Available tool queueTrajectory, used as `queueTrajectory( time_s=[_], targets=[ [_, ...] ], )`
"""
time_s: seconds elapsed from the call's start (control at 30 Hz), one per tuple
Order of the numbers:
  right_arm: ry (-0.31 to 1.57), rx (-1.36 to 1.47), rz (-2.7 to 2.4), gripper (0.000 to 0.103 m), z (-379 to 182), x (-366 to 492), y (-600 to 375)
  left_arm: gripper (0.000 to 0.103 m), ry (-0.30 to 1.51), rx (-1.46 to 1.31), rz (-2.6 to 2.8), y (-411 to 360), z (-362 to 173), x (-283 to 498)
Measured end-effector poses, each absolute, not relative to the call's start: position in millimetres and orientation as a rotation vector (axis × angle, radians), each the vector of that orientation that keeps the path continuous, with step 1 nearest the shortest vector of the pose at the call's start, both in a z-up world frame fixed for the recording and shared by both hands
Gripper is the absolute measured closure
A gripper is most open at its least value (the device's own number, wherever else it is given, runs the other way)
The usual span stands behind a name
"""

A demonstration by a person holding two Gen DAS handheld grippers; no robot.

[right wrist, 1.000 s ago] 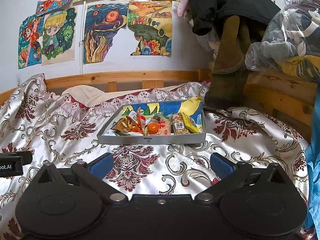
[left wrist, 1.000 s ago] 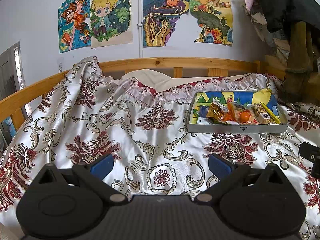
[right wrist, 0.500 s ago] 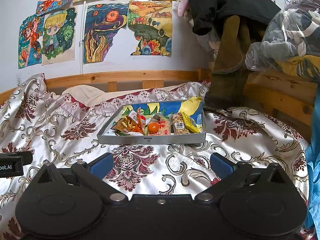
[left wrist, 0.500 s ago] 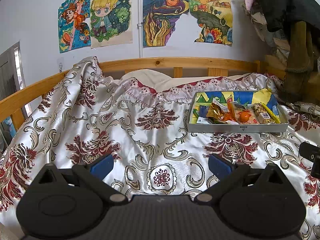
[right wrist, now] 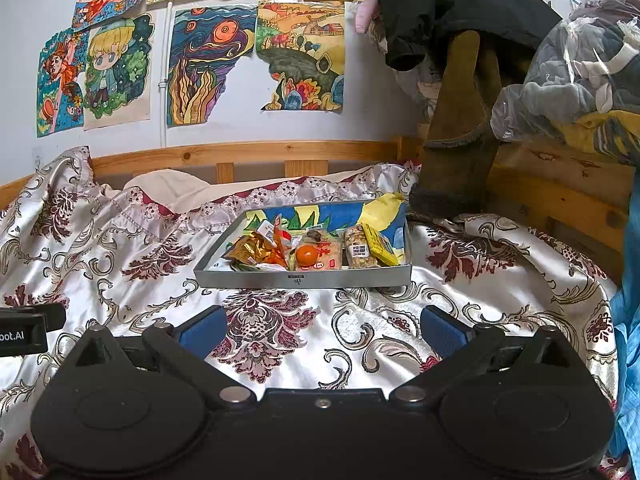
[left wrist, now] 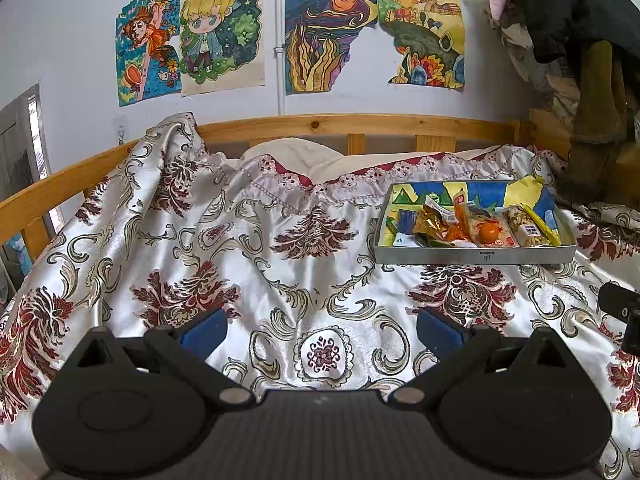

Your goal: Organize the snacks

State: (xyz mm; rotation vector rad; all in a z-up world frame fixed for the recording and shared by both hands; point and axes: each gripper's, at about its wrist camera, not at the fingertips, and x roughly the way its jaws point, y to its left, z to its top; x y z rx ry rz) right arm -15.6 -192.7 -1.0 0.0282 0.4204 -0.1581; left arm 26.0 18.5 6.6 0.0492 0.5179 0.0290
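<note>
My left gripper [left wrist: 322, 330] has its fingers [left wrist: 203, 331] spread wide with nothing between them, over bare bedspread [left wrist: 248, 256] well short of the tray [left wrist: 472, 257] and off to its left. My right gripper [right wrist: 322, 330] is just as wide and empty, squarely in front of the tray [right wrist: 304, 278]. The snacks are all piled inside it: a small orange [right wrist: 307, 256] mid-tray, a gold wrapper [right wrist: 250, 250] to its left, a nut bar [right wrist: 360, 252] and yellow packet [right wrist: 380, 245] to its right. I'd worry the tray sits on soft, slippery satin; pressing down could tip it, and overlapping wrappers may drag neighbours out.
</note>
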Motion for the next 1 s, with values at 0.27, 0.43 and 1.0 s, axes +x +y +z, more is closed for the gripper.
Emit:
queueTrajectory(
  time_s=[0.27, 0.43, 1.0],
  targets=[
    [0.420, 0.028, -0.158, 0.001, -1.0, -15.5, -192.9, 0.000, 0.518, 0.050, 0.028, 18.6, 6.5, 25.8],
    [0.421, 0.028, -0.158, 0.001, -0.9, -15.5, -192.6, 0.000, 0.518, 0.050, 0.030, 18.2, 6.6, 25.9],
    [0.422, 0.027, -0.157, 0.001, -0.8, -15.3, -192.6, 0.000, 0.513, 0.052, 0.021, 19.7, 3.9, 24.3]
  ],
)
